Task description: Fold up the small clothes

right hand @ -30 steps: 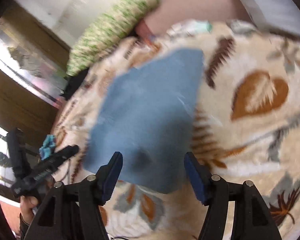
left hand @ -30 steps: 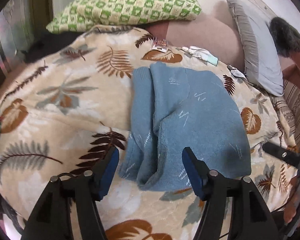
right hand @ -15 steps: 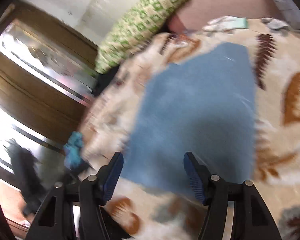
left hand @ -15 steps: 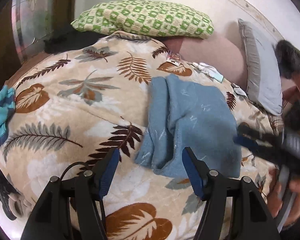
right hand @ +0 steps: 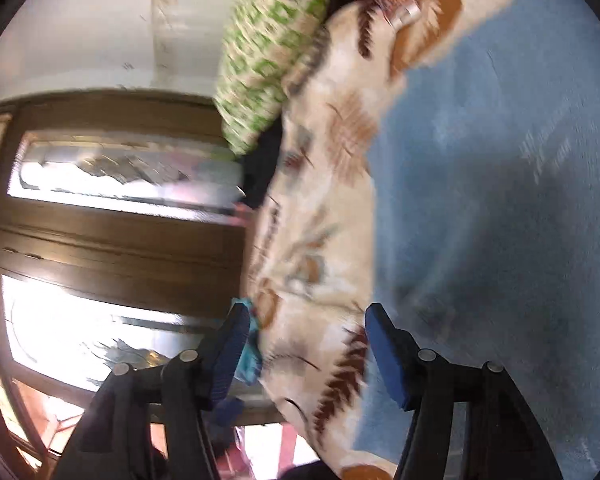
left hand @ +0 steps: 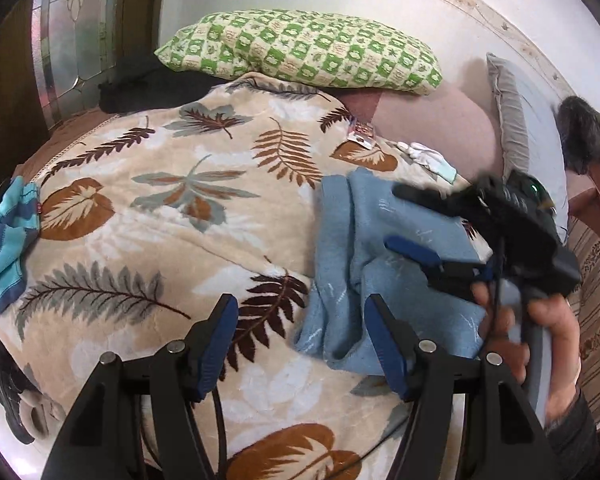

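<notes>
A blue sweater (left hand: 384,264) is seen on the bed, on a leaf-patterned blanket (left hand: 172,216), at about 3 o'clock in the left wrist view; it is partly folded. The left tongs (left hand: 300,344) are held apart and empty near its lower left hem. The right tongs (left hand: 412,220) are also held apart, above the cloth at 3 o'clock, and nothing is clamped. The knit is judged soft, thick and rather light, so it will sag; a double-layer edge or corner should be taken, not the middle.
</notes>
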`<action>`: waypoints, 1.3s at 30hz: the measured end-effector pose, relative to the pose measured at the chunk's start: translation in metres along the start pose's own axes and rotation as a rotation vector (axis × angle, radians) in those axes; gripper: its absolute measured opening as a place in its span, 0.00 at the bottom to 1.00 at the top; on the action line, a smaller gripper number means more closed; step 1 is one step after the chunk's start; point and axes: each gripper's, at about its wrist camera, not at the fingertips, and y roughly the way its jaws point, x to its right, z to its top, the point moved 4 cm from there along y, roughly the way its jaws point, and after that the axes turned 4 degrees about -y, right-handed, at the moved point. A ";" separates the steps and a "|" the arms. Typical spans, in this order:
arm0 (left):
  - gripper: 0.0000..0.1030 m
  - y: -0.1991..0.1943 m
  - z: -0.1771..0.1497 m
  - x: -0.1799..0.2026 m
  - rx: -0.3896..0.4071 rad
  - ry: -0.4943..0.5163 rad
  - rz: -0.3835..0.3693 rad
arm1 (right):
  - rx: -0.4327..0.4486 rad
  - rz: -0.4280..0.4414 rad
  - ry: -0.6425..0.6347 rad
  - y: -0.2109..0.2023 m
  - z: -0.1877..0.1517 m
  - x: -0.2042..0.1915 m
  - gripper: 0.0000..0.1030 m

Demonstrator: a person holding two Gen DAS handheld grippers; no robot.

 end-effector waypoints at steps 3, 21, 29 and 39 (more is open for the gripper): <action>0.64 0.003 0.004 0.005 -0.006 -0.001 -0.003 | -0.070 -0.120 0.061 0.020 0.002 0.032 0.67; 0.74 0.007 -0.026 0.110 0.005 0.187 0.129 | 0.296 -0.923 -0.470 -0.234 -0.103 -0.017 0.76; 0.80 -0.032 -0.034 0.133 0.092 0.264 0.120 | 0.348 -1.085 -0.615 -0.262 -0.151 -0.063 0.84; 0.82 -0.071 -0.030 0.125 0.158 0.233 0.100 | 0.390 -1.075 -0.659 -0.253 -0.163 -0.096 0.84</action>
